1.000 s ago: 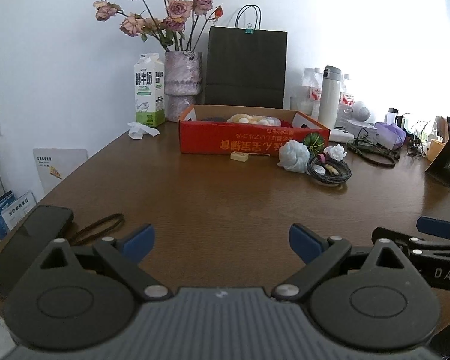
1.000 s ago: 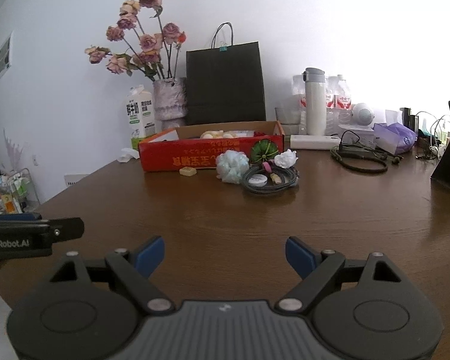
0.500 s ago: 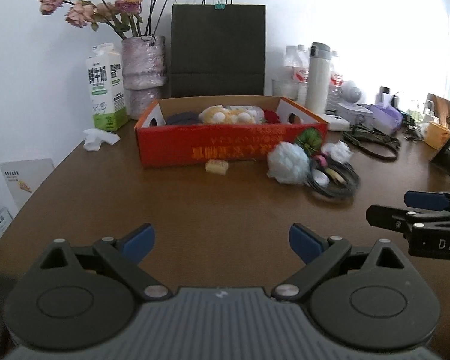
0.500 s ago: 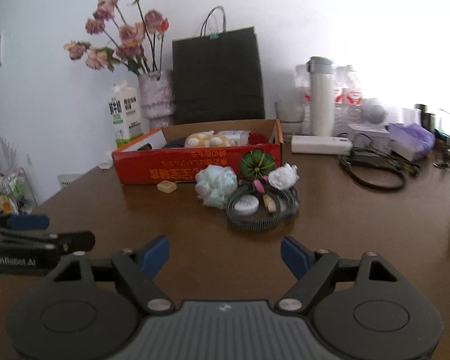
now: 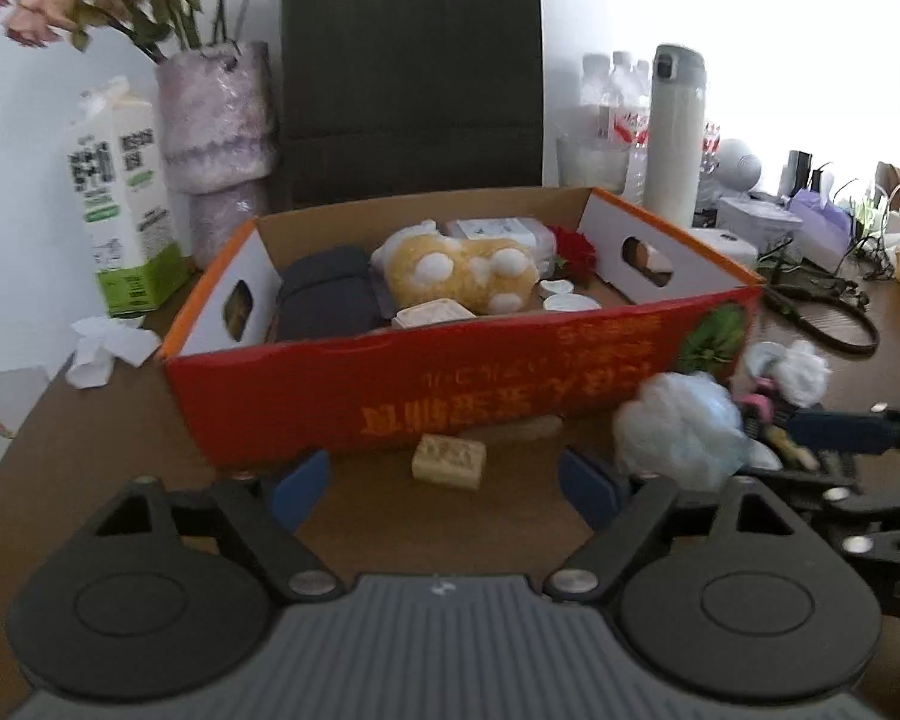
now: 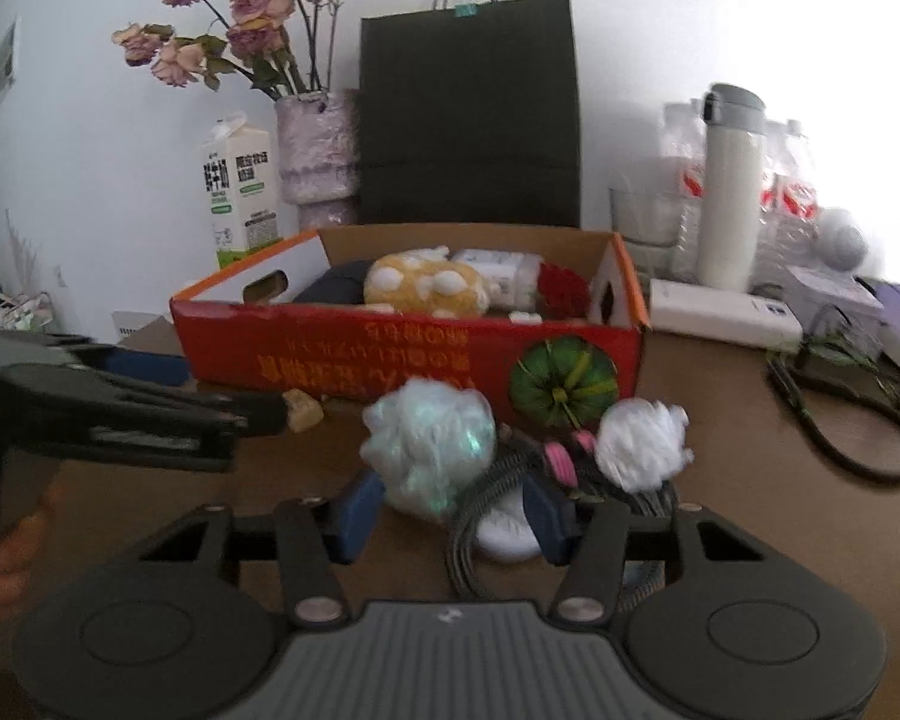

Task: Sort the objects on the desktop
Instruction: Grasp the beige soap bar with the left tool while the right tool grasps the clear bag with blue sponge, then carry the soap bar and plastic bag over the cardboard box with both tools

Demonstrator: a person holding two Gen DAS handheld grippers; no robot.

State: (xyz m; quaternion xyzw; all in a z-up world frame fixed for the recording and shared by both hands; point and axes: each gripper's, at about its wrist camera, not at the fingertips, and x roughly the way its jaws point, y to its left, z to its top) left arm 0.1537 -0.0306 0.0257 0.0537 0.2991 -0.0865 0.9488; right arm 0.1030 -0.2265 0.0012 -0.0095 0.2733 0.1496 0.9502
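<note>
Brown desktop (image 5: pixel 120 420) bears the red box (image 5: pixel 462 408) at twelve o'clock, already holding a plush toy (image 5: pixel 456 270) and oddments. Unsorted: pale-blue pouf (image 6: pixel 429 441) between the closing, not yet gripping right gripper (image 6: pixel 450 510) fingers; small tan block (image 5: pixel 449 461) ahead of the left gripper (image 5: pixel 444 489), likewise narrowing, empty.

Both wrist views look forward and slightly down from close above the table (image 5: pixel 120 432), sharing the red box (image 5: pixel 510 384) at twelve o'clock.
</note>
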